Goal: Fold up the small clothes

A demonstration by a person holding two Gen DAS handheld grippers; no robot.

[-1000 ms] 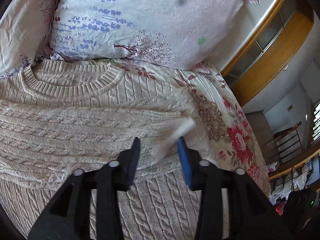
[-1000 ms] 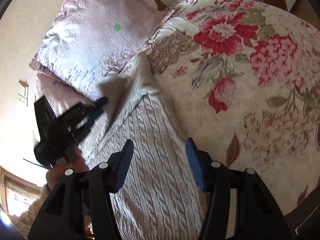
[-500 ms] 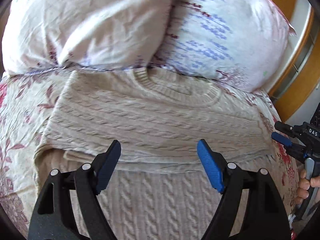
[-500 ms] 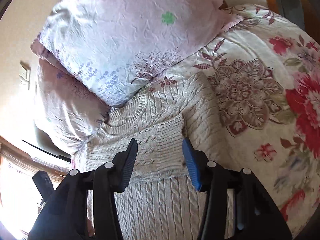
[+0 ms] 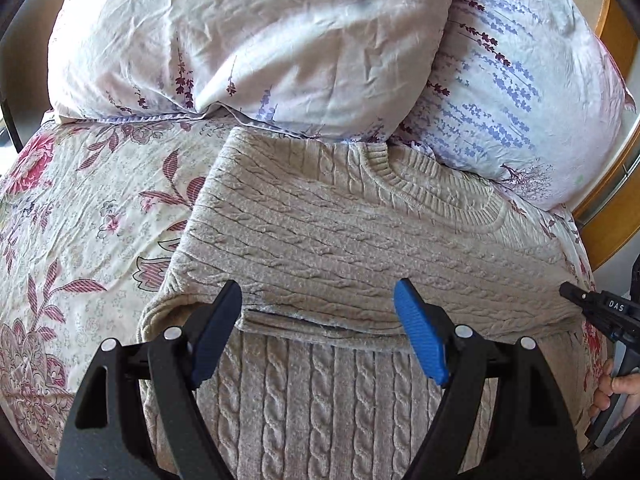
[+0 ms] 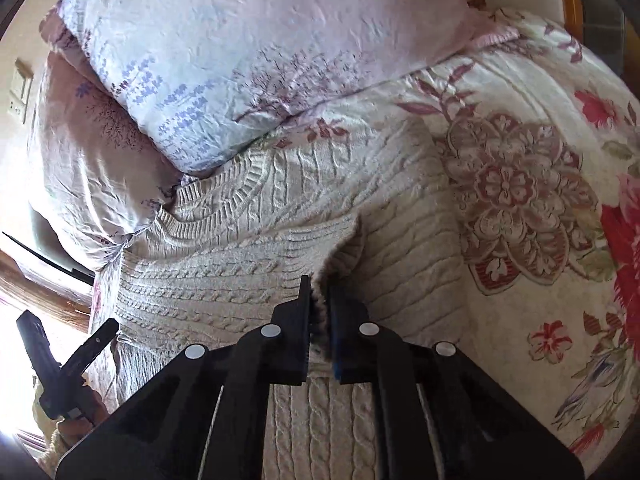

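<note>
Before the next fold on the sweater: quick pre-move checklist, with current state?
1. Right gripper pinching knit: ok. Its jaws have just closed on the edge of the folded-over sleeve.
2. Left gripper has a hold: not ok. Jaws wide open over the sweater, pads pressing nothing.
3. Both sleeves folded across the chest: ok, lying flat in the left wrist view.
4. Sweater free of the pillows: cannot tell; the collar lies right at their edge.
5. Layers caught by the right gripper: cannot tell; the pads hide the pinch.
6. Bedspread around the sweater: ok, nothing else on it in view.
</note>
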